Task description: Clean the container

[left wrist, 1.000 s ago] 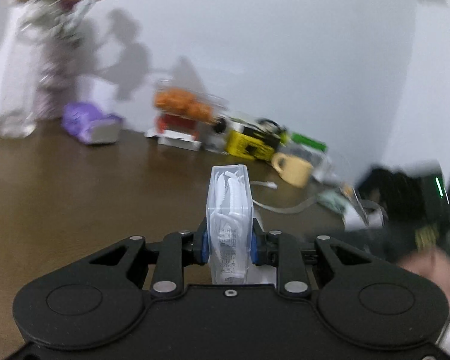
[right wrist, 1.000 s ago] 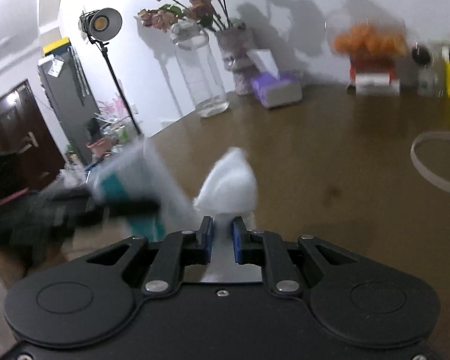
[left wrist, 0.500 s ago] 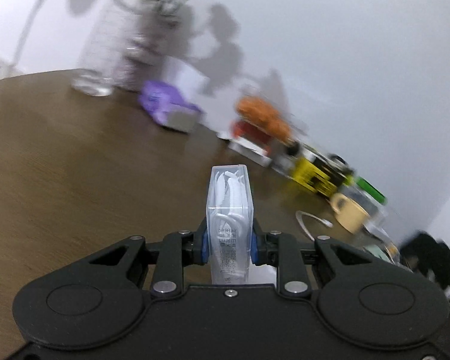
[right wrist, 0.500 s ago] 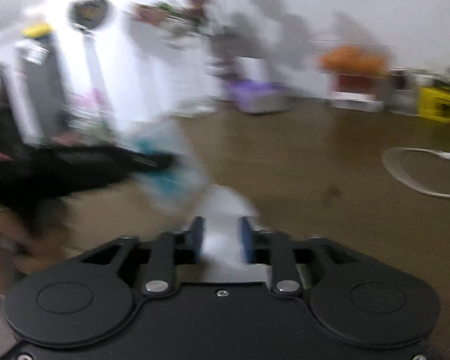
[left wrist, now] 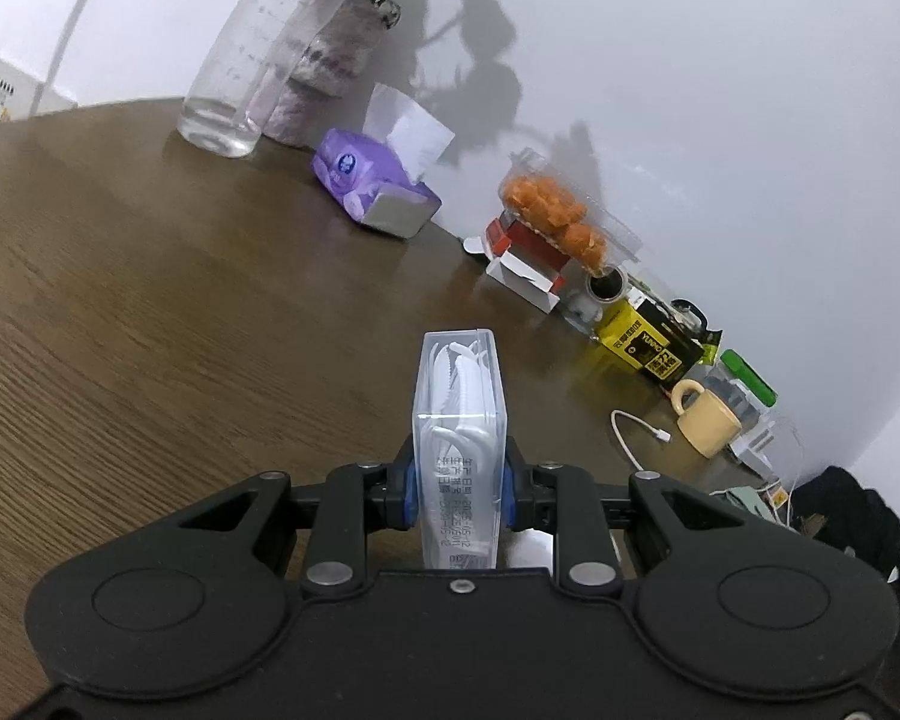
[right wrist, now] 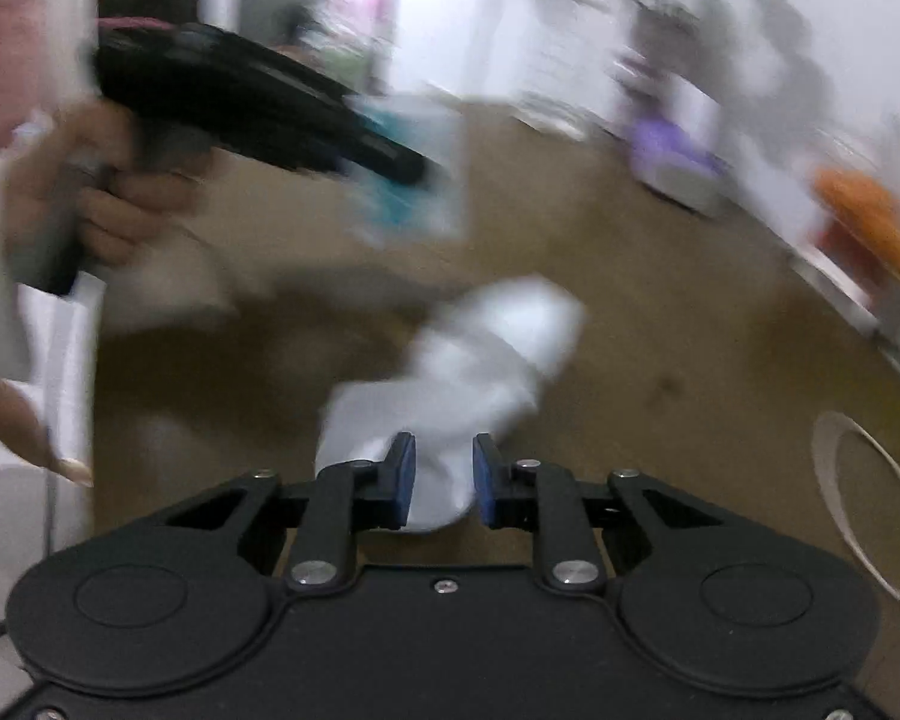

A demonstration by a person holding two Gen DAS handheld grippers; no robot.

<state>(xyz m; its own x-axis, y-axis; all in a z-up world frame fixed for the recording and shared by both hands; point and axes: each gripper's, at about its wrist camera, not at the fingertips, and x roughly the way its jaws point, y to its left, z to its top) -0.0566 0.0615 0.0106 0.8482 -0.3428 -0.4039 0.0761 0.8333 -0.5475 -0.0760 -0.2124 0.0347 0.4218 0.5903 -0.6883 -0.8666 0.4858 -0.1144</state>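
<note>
My left gripper [left wrist: 459, 489] is shut on a clear plastic container [left wrist: 461, 420] with white floss picks inside, held upright above the brown wooden table [left wrist: 120, 330]. In the blurred right wrist view my right gripper [right wrist: 444, 477] holds a crumpled white tissue [right wrist: 480, 342] between its blue pads; the jaws stand a little apart around it. The left gripper with the container [right wrist: 414, 174] shows there at the upper left, above and left of the tissue.
Along the wall stand a clear bottle [left wrist: 252, 54], a vase with flowers [left wrist: 330, 60], a purple tissue pack [left wrist: 378, 180], a box of orange fruit [left wrist: 558, 216], a yellow box [left wrist: 642, 348] and a yellow mug [left wrist: 705, 420]. A white cable [left wrist: 630, 438] lies near the mug.
The left gripper swung left and rolled, still holding the container. The right gripper's jaws widened slightly around the tissue and its view swung, with the container now higher and farther left.
</note>
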